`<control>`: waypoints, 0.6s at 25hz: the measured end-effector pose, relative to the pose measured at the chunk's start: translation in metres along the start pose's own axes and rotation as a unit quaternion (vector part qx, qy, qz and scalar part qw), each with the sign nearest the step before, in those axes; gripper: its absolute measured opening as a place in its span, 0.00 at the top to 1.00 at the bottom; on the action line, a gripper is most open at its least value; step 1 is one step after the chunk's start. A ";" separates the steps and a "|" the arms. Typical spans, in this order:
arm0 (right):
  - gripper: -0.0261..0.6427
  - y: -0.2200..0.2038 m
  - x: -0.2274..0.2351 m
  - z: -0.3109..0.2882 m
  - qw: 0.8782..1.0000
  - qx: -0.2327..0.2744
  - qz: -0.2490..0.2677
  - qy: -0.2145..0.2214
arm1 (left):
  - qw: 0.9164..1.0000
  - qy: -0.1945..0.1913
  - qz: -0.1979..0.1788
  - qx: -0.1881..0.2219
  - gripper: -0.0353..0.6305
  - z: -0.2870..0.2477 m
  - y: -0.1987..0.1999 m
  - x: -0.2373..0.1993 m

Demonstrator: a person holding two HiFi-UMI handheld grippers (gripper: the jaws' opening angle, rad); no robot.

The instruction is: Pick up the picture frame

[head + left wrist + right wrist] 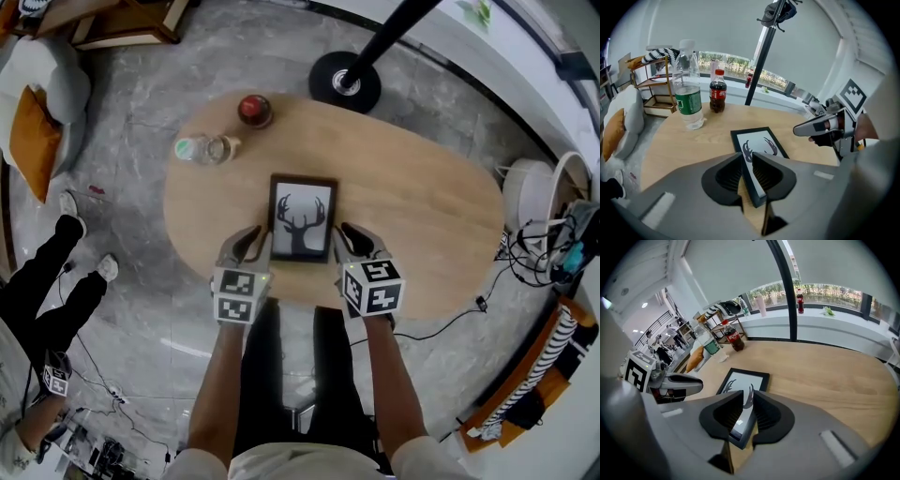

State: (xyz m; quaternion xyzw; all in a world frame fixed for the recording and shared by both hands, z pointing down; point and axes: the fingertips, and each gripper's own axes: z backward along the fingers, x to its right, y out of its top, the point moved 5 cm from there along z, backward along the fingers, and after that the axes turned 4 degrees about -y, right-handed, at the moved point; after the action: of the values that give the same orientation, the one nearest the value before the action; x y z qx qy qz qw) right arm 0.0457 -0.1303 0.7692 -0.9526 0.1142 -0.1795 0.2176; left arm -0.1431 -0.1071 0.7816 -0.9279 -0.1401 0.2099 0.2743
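Bright, even daylight from the windows (825,289) (soft shadows only), with strong fisheye bending at the edges.

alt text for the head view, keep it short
Seen from above, the left claw and the right claw each grip a near corner of a deer-antler picture frame on an oval wooden table. A water bottle and a cola bottle stand near its far edge.

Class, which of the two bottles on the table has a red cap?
The short dark cola bottle; the taller water bottle beside it is clear, with a green label.
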 end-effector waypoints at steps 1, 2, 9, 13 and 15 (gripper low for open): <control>0.86 0.000 0.001 -0.004 1.000 -0.001 -0.001 0.000 | 1.000 0.000 0.001 -0.002 0.84 -0.003 -0.002 0.000; 0.86 -0.001 0.002 -0.007 1.000 -0.002 -0.002 0.000 | 1.000 0.001 0.003 -0.004 0.84 -0.006 -0.004 -0.001; 0.86 -0.009 0.005 -0.028 1.000 -0.013 -0.007 0.002 | 1.000 0.003 0.011 -0.017 0.84 -0.025 -0.012 -0.008; 0.84 -0.016 0.010 -0.037 1.000 -0.022 -0.010 0.001 | 1.000 0.000 0.018 -0.021 0.84 -0.034 -0.015 -0.009; 0.84 -0.021 0.012 -0.041 1.000 -0.030 -0.009 -0.001 | 0.999 0.002 0.021 -0.023 0.84 -0.037 -0.018 -0.010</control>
State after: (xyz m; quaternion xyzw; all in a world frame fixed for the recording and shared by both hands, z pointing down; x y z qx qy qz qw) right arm 0.0439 -0.1307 0.8164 -0.9599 0.1103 -0.1767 0.1876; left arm -0.1373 -0.1133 0.8228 -0.9373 -0.1245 0.2106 0.2483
